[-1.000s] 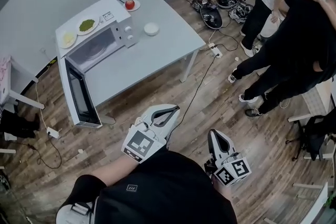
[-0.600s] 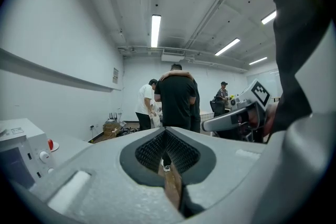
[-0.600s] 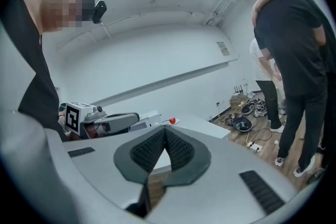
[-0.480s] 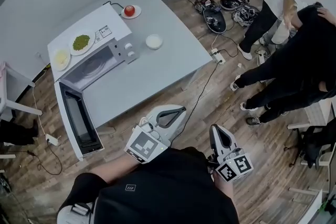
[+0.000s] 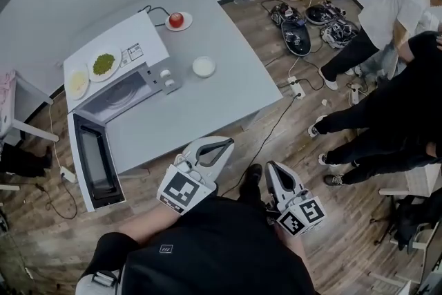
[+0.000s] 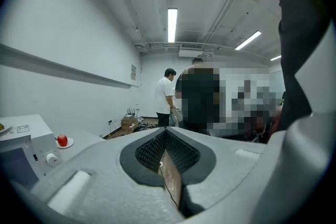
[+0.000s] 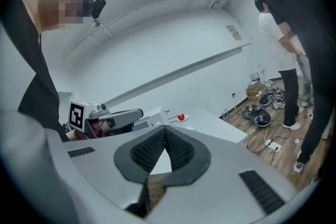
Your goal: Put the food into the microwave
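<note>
While held short of the table (image 5: 207,103), left gripper (image 5: 219,143) jaws closed, empty, right gripper (image 5: 271,166) jaws likewise.

The white microwave (image 5: 141,38) stands at the table's (image 5: 207,103) left end, its door (image 5: 93,162) wide open, with a plate of green food (image 5: 104,63) and a plate of yellow food (image 5: 77,81) on top.

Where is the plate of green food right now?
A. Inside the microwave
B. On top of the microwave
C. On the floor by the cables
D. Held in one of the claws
B: the plate of green food sits on the roof of the microwave, whose door hangs open.
</note>
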`<state>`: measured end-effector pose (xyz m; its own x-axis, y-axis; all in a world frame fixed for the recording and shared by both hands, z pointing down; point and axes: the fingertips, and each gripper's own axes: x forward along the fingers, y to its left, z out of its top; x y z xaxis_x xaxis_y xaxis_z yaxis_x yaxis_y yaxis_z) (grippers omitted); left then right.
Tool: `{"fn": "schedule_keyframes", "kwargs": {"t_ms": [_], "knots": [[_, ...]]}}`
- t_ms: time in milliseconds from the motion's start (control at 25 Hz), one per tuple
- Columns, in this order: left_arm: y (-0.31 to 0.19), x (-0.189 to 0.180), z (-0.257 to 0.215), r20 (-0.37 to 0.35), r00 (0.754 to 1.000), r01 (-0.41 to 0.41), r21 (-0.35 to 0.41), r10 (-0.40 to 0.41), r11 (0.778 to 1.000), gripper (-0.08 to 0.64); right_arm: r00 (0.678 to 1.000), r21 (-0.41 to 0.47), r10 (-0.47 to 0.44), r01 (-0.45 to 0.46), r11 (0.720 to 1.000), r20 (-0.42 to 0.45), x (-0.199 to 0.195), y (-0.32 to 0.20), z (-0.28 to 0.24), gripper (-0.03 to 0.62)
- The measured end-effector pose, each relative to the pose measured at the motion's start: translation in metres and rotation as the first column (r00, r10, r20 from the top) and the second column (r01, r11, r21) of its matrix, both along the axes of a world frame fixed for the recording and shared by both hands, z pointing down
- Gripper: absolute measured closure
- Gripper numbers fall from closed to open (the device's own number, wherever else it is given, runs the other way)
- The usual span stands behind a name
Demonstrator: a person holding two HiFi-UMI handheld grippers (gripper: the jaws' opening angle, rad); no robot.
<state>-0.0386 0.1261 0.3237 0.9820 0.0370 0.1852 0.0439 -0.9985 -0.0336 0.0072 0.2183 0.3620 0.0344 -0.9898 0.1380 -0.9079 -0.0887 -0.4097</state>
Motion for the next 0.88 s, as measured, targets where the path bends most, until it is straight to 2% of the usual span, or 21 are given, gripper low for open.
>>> {"fn": "schedule_keyframes", "kwargs": {"t_ms": [280, 480, 680, 880], "knots": [[-0.026, 0.071, -0.009, -0.024, 0.982, 0.186, -0.007, -0.186, 0.982, 0.552, 0.984, -0.009, -0.174, 0.174, 0.985, -0.038, 0.085, -0.027, -0.008, 0.578], [-0.038, 0.112, -0.005, -0.008, 0.952, 0.306, -0.031, -0.306, 0.952, 0.552, 0.959, -0.015, -0.281, 0.281, 0.96, -0.03, 0.136, -0.039, -0.003, 0.578], [-0.05, 0.126, 0.004, 0.026, 0.918, 0.396, -0.021, -0.395, 0.918, 0.552, 0.918, -0.046, -0.395, 0.394, 0.918, -0.013, 0.155, -0.058, 0.015, 0.578], [-0.07, 0.124, 0.022, 0.079, 0.896, 0.44, -0.044, -0.436, 0.897, 0.552, 0.876, -0.073, -0.481, 0.482, 0.873, 0.034, 0.151, -0.1, 0.034, 0.578]]}}
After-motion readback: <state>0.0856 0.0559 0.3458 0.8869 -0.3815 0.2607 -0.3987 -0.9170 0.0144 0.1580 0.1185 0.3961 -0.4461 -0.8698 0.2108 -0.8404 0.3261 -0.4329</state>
